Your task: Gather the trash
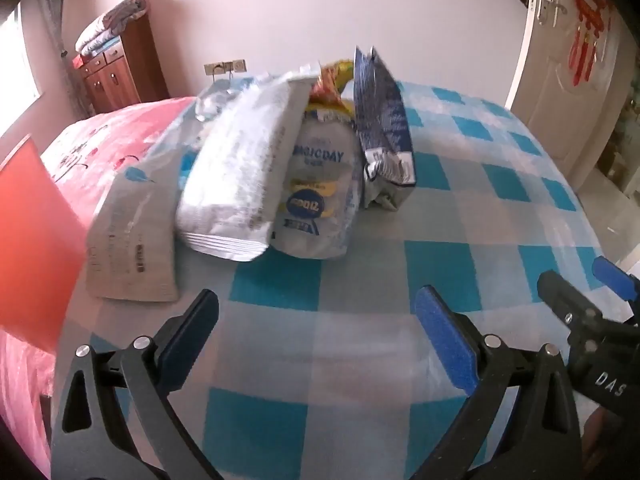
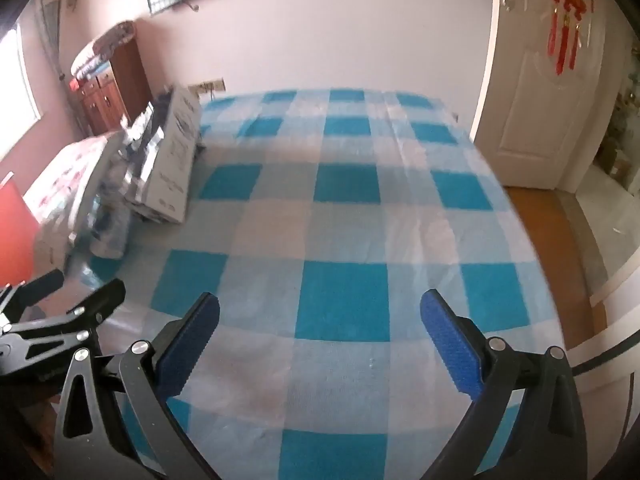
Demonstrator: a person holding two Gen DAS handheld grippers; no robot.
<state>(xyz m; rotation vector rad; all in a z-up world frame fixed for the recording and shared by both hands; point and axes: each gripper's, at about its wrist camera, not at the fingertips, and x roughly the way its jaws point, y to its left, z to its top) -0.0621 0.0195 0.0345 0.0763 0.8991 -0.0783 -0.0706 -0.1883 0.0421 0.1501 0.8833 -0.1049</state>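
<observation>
Just ahead of the left tongs (image 1: 316, 312), a pile of empty snack bags (image 1: 280, 160) sits on the checkered bed (image 1: 460, 208). Both tongs wide open w/ nothing in them (right tongs (image 2: 320, 320) over bare sheet, pile off to their left).

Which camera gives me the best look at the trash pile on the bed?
Left wrist: the trash pile sits near centre, facing the camera, each wrapper distinct. Right wrist shows it only at the left edge, side-on and blurred.
</observation>
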